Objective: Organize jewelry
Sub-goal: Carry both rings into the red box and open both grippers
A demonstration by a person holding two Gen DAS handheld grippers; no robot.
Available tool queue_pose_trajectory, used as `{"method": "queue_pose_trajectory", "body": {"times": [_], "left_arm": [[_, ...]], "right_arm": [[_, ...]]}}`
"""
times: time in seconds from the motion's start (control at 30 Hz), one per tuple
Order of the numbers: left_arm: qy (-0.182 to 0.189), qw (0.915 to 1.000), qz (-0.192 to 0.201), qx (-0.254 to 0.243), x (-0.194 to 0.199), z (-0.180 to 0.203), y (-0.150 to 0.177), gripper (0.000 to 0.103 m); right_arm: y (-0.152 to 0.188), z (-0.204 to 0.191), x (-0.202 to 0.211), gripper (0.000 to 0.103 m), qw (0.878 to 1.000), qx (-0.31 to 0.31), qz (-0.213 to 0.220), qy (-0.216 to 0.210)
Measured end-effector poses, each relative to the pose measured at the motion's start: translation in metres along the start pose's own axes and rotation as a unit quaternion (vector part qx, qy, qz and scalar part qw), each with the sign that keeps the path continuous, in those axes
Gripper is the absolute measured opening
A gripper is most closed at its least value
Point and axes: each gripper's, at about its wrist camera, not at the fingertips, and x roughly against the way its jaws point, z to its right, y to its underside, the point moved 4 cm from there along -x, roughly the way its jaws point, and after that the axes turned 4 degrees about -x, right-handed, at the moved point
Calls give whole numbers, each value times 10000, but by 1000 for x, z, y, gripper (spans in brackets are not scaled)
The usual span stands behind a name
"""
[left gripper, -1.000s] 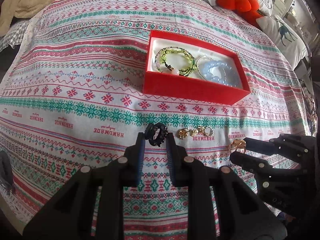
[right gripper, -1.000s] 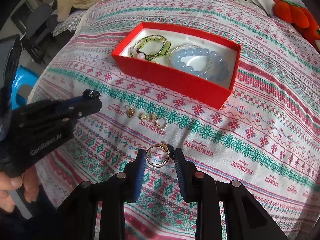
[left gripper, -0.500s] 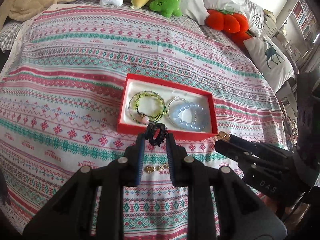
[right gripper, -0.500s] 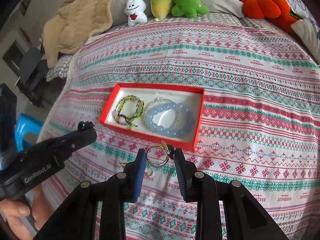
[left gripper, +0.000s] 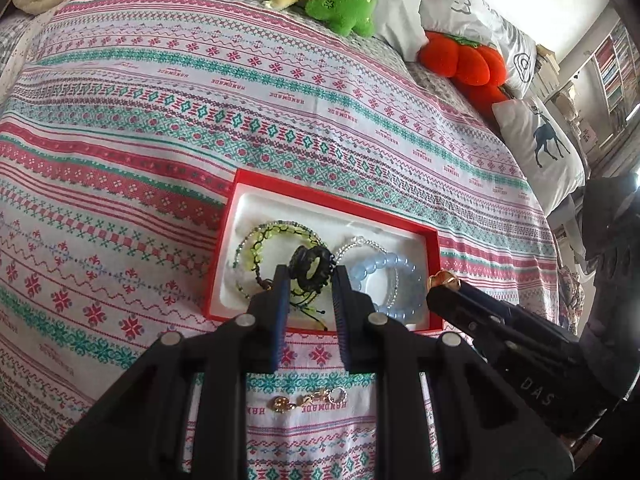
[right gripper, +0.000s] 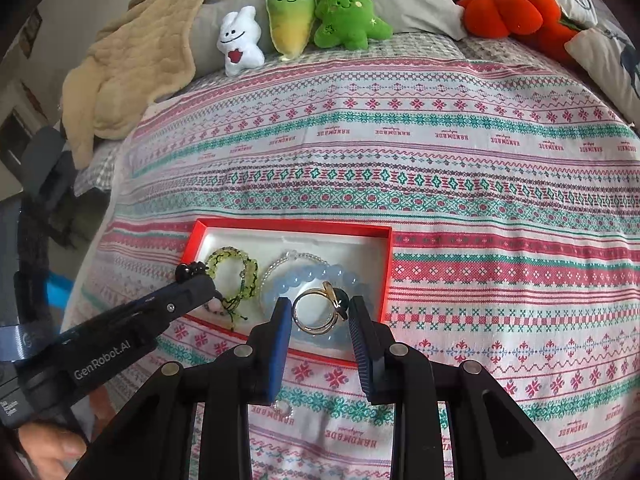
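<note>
A red jewelry box with a white lining lies on the patterned bedspread. It holds a green bead bracelet, a clear bead bracelet and a pale blue bead bracelet. My left gripper is shut on a black ring above the box's left half. My right gripper is shut on a gold ring with a dark stone above the blue bracelet. Small gold pieces lie on the bedspread in front of the box.
Plush toys and pillows line the far edge of the bed. A red plush pumpkin lies at the far right. A beige blanket is at the far left. A silver ring lies on the cloth near me.
Both grippers have risen and moved forward from the bedspread to above the red box, each carrying its ring. The small gold pieces stayed on the cloth.
</note>
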Motion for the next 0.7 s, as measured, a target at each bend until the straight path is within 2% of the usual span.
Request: {"method": "queue_pose_trajectory", "body": {"times": [0.7], "left_arm": [[-87, 9998, 174, 83, 16, -11, -6, 23]], "right_arm": [[0, 3, 7, 30, 9998, -139, 98, 57]]}}
